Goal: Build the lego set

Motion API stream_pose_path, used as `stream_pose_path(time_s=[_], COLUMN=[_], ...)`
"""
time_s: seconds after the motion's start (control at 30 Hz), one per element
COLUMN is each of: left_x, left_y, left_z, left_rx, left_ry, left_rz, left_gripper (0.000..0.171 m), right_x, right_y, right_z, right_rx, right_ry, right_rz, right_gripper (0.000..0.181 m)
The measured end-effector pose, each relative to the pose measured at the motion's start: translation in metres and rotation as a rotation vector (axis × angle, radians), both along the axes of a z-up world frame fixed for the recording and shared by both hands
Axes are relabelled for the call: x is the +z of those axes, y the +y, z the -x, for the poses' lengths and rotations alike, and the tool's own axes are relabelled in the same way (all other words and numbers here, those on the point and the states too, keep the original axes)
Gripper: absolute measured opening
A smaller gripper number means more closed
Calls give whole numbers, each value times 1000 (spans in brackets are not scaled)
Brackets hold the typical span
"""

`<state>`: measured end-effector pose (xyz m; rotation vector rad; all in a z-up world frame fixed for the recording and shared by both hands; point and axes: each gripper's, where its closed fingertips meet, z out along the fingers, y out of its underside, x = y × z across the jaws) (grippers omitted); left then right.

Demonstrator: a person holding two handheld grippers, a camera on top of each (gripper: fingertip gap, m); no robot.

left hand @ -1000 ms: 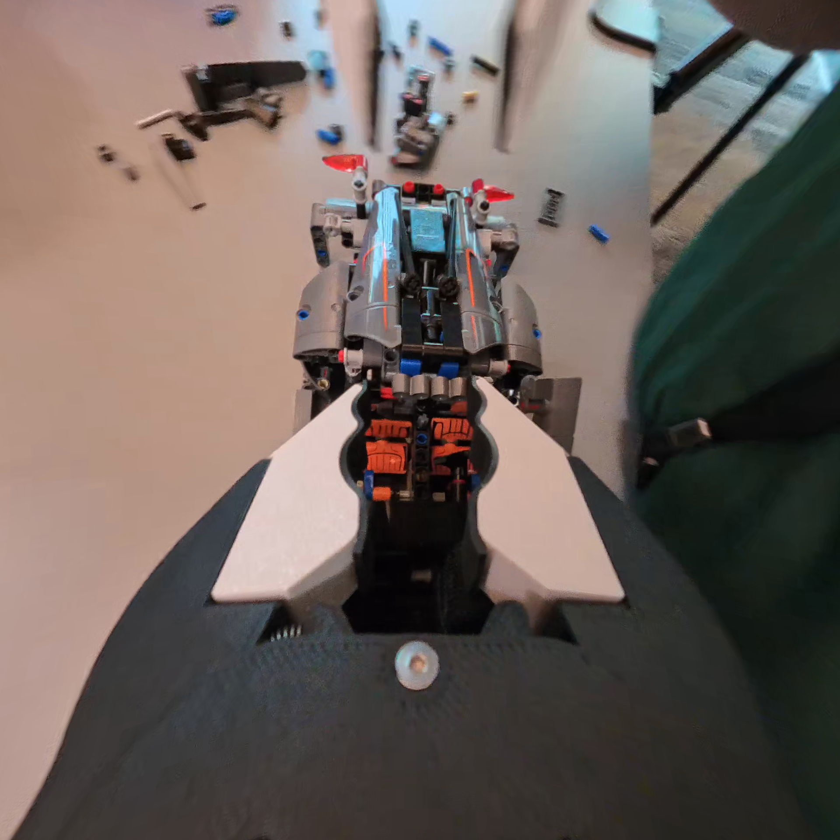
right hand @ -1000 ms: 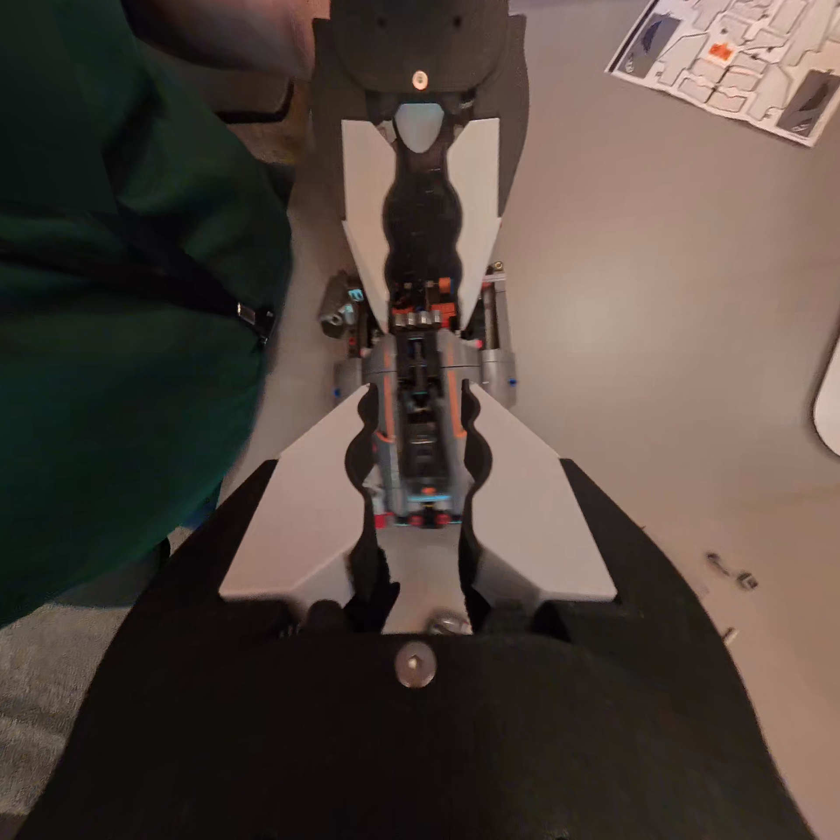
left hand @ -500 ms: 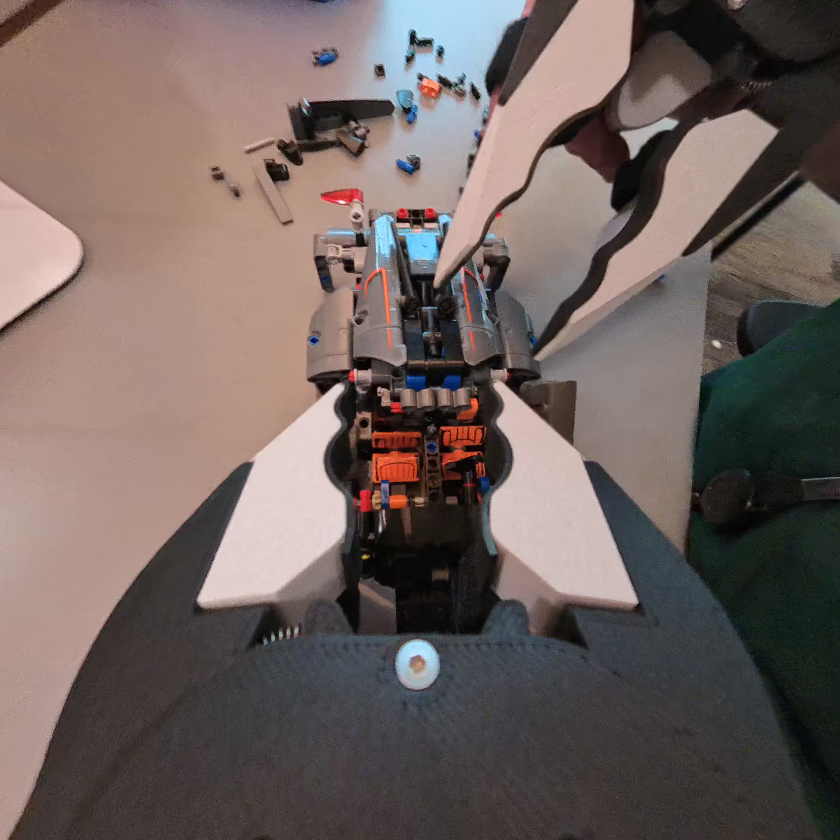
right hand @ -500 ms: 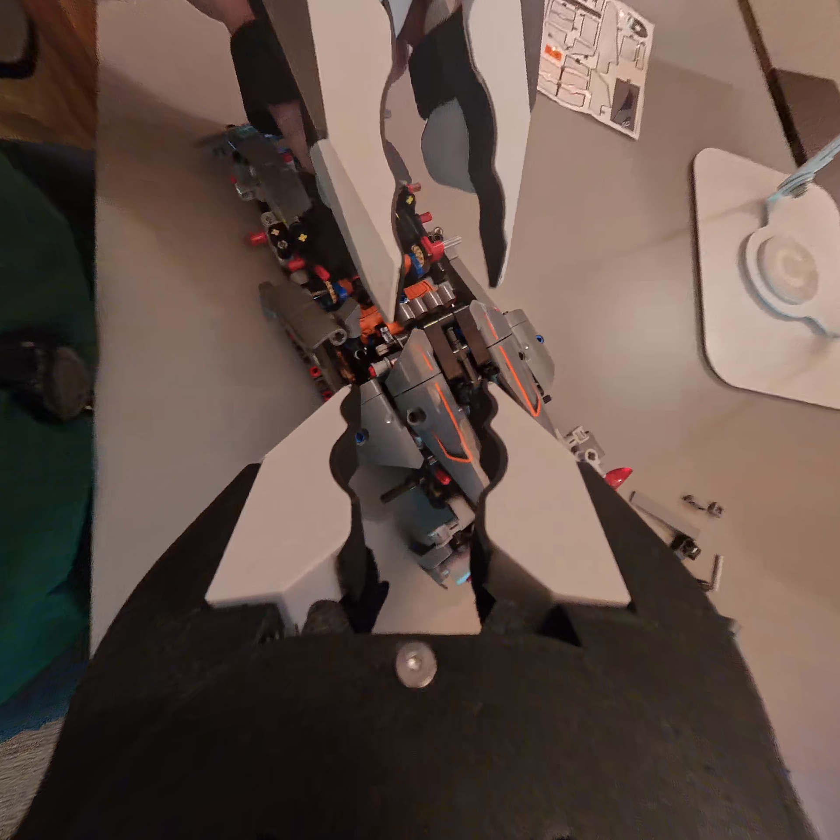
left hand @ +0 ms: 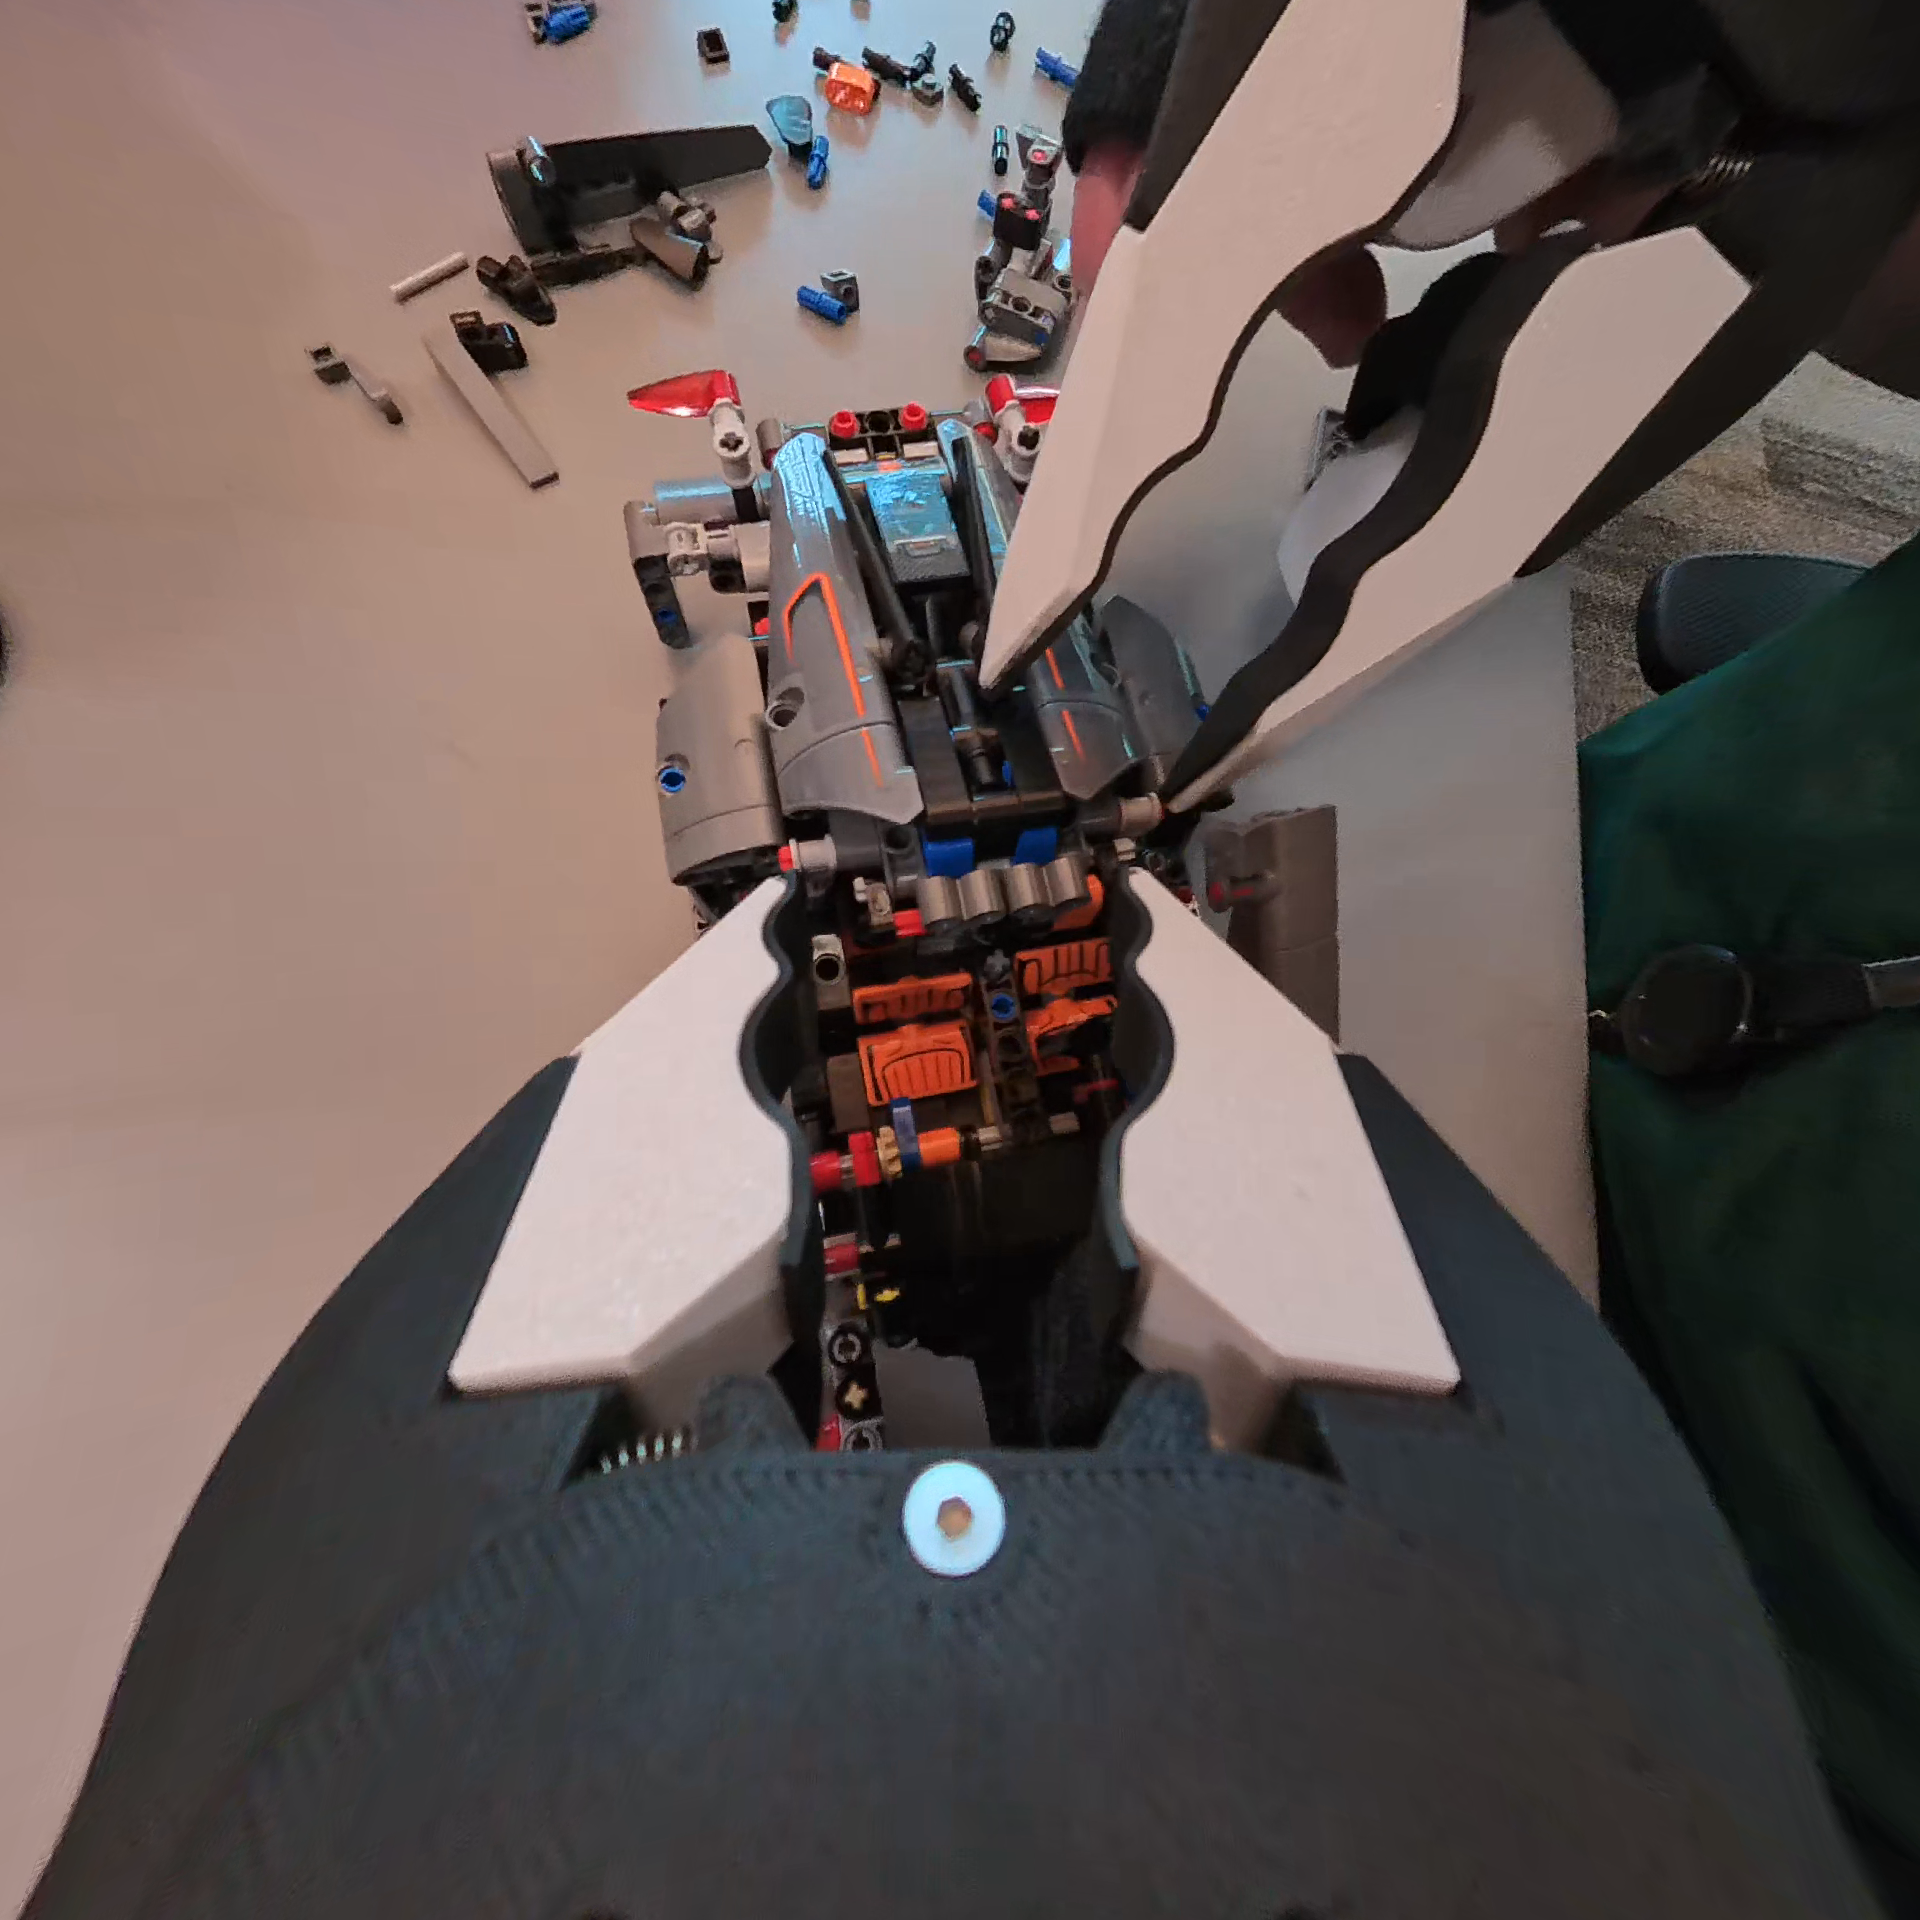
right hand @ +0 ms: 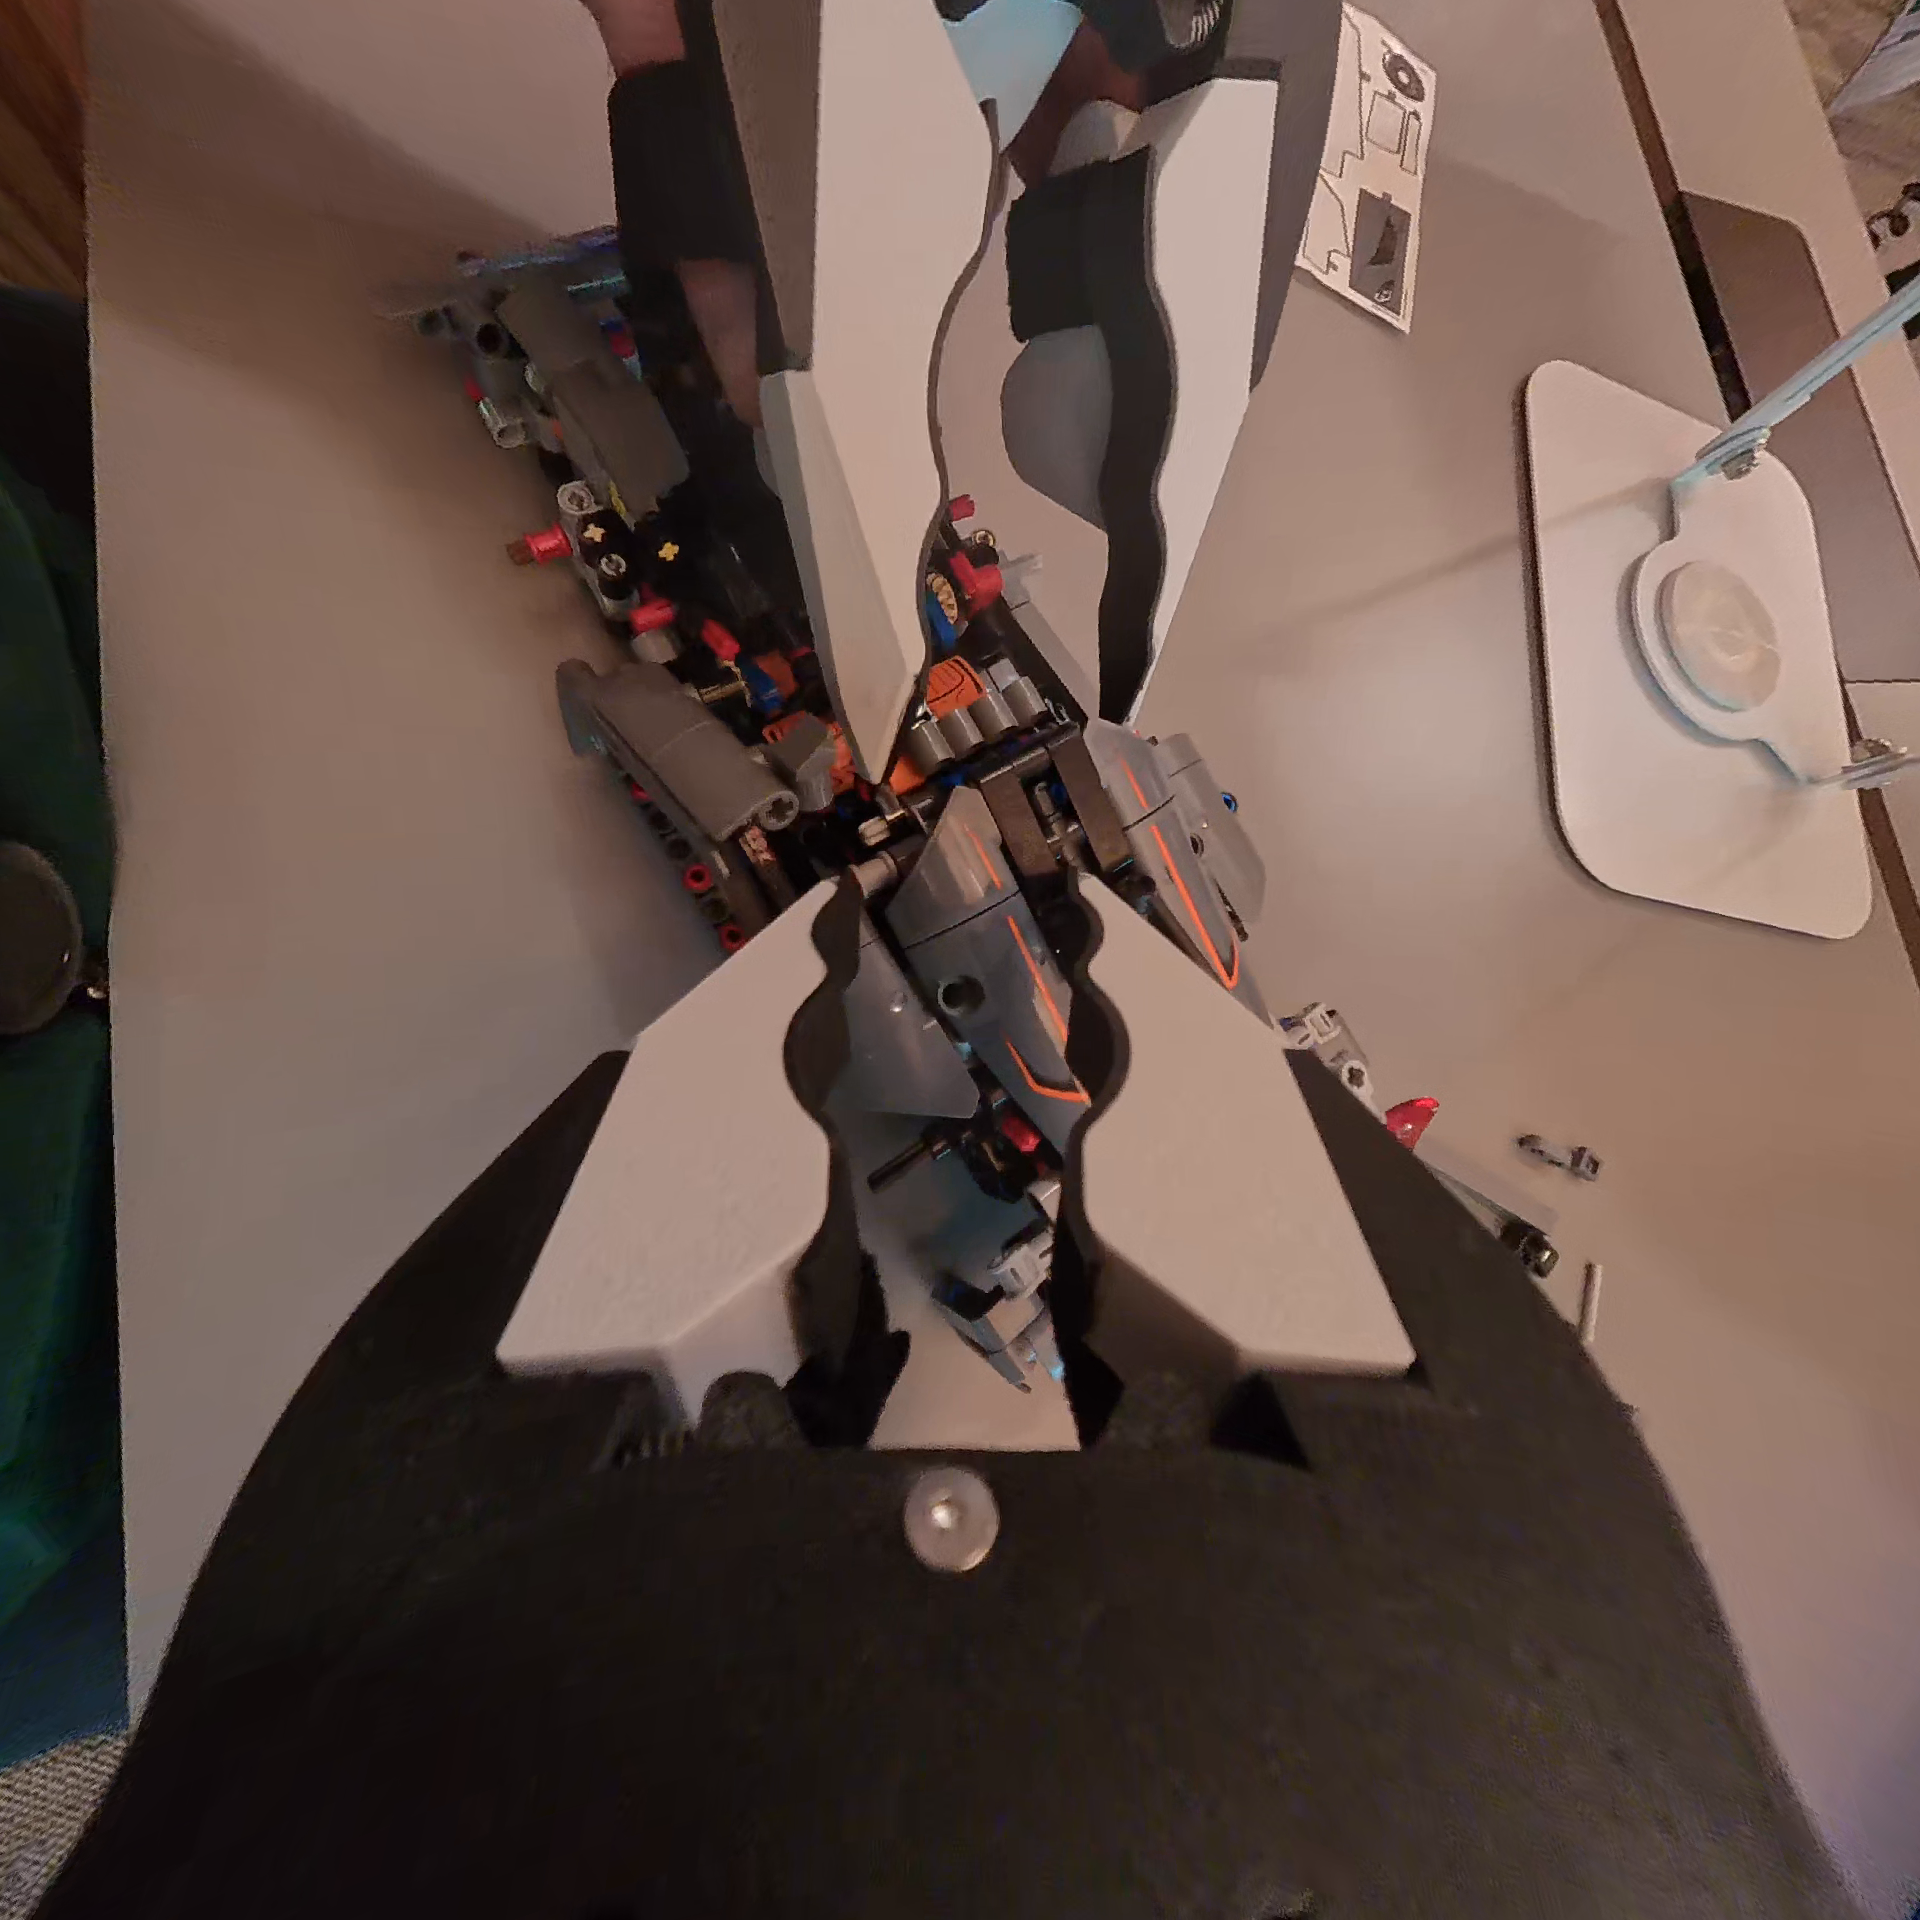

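Observation:
A partly built grey lego car (left hand: 831, 665) with orange stripes and orange engine parts lies on the table, also seen in the right wrist view (right hand: 956, 997). My left gripper (left hand: 956, 894) is shut on the car's middle, its jaws on either side of the orange engine section. It enters the right wrist view (right hand: 997, 738) from the top. My right gripper (right hand: 966, 883) is shut on a grey side panel with an orange stripe (right hand: 997, 935). In the left wrist view it (left hand: 1086, 738) comes in from the upper right, with the panel (left hand: 1070, 686) between its tips.
Loose lego pieces (left hand: 831, 301), a dark wing part (left hand: 644, 166) and a red clear piece (left hand: 681, 395) lie beyond the car. A printed sheet (right hand: 1371, 166) and a white stand base (right hand: 1704, 665) lie at the right. The table edge (left hand: 1558, 935) and a person in green (left hand: 1766, 1247) are close. Left and right tips are no more than a few centimetres apart.
The right gripper has swung from the car's rear to its side and narrowed its jaws onto the striped grey panel. The left gripper has kept its hold on the car's middle.

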<state>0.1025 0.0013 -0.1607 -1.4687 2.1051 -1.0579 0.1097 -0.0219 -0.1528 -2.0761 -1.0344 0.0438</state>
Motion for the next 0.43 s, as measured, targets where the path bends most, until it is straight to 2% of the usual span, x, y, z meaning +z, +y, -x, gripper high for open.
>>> stream_pose_path(time_s=[0.43], left_x=[0], left_y=[4], left_z=[-3], left_rx=[-29], left_ry=[-5], left_rz=[48], left_gripper=[53], right_x=[-1], right_y=[2], right_z=[-1], right_rx=[13], right_ry=[31], right_rz=[9], right_gripper=[38])
